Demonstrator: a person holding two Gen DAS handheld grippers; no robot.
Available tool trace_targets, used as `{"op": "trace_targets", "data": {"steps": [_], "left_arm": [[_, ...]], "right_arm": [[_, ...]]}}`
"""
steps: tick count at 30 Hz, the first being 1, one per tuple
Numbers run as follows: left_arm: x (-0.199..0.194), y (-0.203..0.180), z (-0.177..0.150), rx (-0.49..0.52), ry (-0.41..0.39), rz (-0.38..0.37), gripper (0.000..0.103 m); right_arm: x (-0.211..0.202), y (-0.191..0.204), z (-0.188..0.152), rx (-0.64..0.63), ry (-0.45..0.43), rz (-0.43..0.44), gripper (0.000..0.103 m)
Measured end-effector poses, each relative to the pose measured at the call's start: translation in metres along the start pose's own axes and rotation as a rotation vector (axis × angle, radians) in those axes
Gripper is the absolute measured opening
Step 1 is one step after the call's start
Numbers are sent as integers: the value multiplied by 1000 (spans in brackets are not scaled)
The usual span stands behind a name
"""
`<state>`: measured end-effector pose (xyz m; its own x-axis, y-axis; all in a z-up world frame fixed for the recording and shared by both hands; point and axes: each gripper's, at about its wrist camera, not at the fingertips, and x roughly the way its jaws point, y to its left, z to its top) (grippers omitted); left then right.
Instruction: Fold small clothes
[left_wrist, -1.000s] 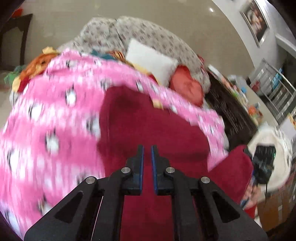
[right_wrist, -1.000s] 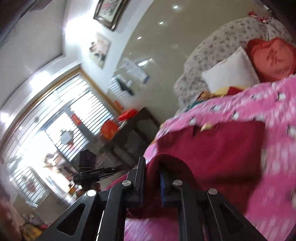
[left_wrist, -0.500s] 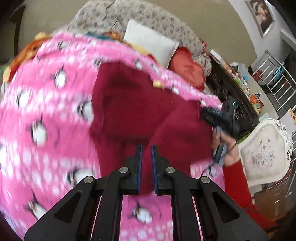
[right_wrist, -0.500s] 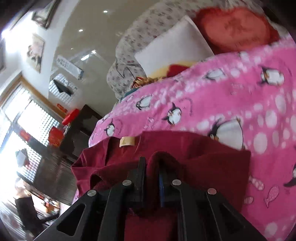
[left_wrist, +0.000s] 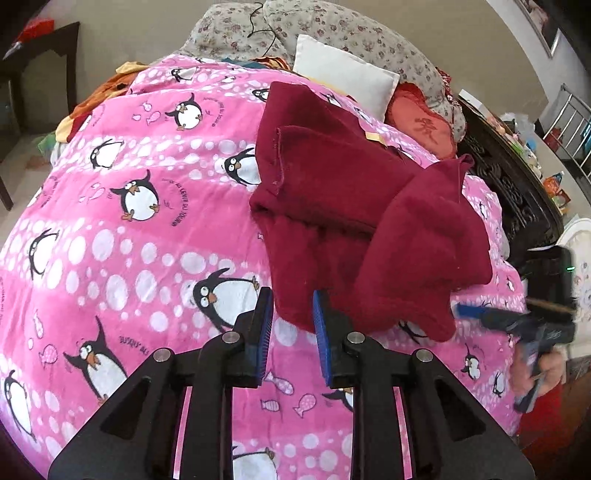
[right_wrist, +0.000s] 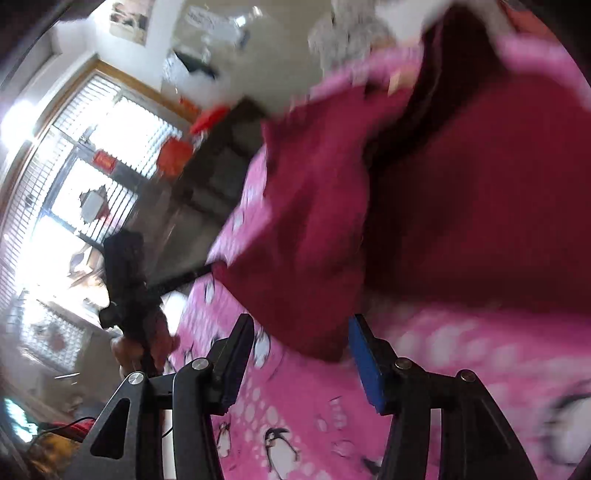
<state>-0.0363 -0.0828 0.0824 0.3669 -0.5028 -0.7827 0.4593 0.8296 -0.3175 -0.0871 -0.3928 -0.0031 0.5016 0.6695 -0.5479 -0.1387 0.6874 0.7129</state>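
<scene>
A dark red garment (left_wrist: 332, 192) lies folded over on the pink penguin blanket (left_wrist: 129, 240), one flap draped across its right side. My left gripper (left_wrist: 291, 299) sits at the garment's near edge. Its jaws are opening, and the hem hangs between the blue pads without being pressed. In the right wrist view, which is blurred, the same garment (right_wrist: 461, 203) fills the upper right. My right gripper (right_wrist: 301, 328) is also opening, its pads wide apart, with a corner of red cloth just ahead of them and loose. A hand holds the right gripper (left_wrist: 517, 321) at the blanket's right edge.
A white pillow (left_wrist: 343, 85), a red heart cushion (left_wrist: 421, 125) and floral bedding (left_wrist: 332, 29) lie beyond the garment. Orange clothes (left_wrist: 96, 99) are heaped at the far left. Dark carved furniture (left_wrist: 509, 184) and a white chair (left_wrist: 580, 258) stand to the right.
Both grippers were shut on the red cloth and have let it go, their jaws now apart. Both have come down, and the garment has settled folded on the blanket.
</scene>
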Motion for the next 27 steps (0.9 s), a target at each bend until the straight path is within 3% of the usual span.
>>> {"op": "trace_targets", "data": {"steps": [1, 2, 3, 4, 5, 9, 11, 13, 14, 16, 18, 19, 23, 27], "left_arm": [[-4, 0, -1, 8, -6, 0, 20], [-7, -1, -3, 15, -12, 1, 20], [-11, -2, -5, 26, -22, 5, 20], [-15, -2, -6, 37, -32, 15, 20], [-17, -2, -6, 47, -39, 27, 20], [-22, -3, 3, 64, -84, 49, 20], [-23, -3, 11, 52, -111, 34, 20], [-25, -3, 16, 42, -130, 29, 20], [-26, -3, 16, 51, -137, 23, 20], [-29, -4, 13, 82, -145, 17, 20], [-28, 0, 7, 109, -147, 41, 34], [-27, 2, 4, 109, -148, 55, 37], [-16, 13, -1, 78, -114, 56, 41], [-9, 17, -2, 3, -81, 15, 41]], "right_arm": [[11, -3, 0, 15, 9, -12, 51], [17, -5, 1, 22, 12, -12, 42], [20, -4, 4, 20, 6, 7, 22], [20, 1, 12, 4, -14, 65, 9], [18, 9, 18, -20, -36, 101, 3], [-2, 58, 80, -156, -227, 179, 1], [-4, 73, 113, -192, -306, 157, 1], [-5, 89, 127, -206, -352, 88, 1], [-8, 92, 128, -195, -343, 143, 1], [-9, 95, 114, -190, -293, 172, 10], [-20, 85, 85, -217, -247, 89, 50], [-25, 76, 67, -219, -222, 57, 55], [-35, 15, -2, -103, -72, -85, 56], [-9, -24, -18, 55, -11, -43, 57]]}}
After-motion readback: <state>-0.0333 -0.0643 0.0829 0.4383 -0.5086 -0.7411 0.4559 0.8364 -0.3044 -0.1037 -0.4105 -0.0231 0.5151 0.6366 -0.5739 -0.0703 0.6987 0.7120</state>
